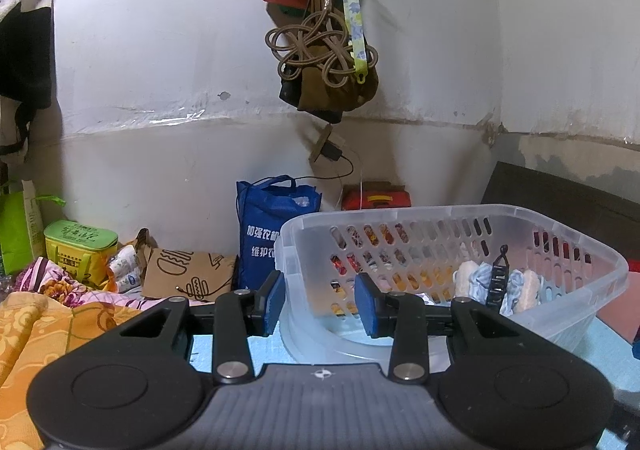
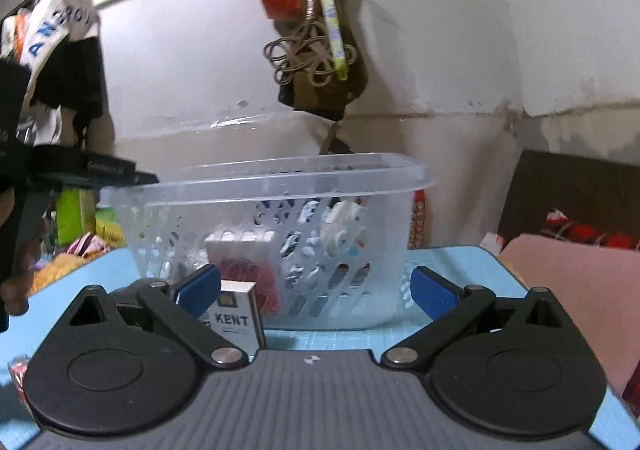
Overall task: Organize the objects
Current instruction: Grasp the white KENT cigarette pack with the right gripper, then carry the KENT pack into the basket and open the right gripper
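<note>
Your left gripper fingers grip the translucent perforated plastic basket rim; your right gripper fingers spread wide, white KENT carton at 9 o'clock.

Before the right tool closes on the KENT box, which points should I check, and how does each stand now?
1. Right tool open wide: ok.
2. KENT box between its pads: not ok, it sits beside the left pad, off centre.
3. Box upright on the blue table: ok.
4. Basket holding steady, left tool astride its corner: cannot tell whether gripped.
5. Room in basket for the box: cannot tell.
</note>
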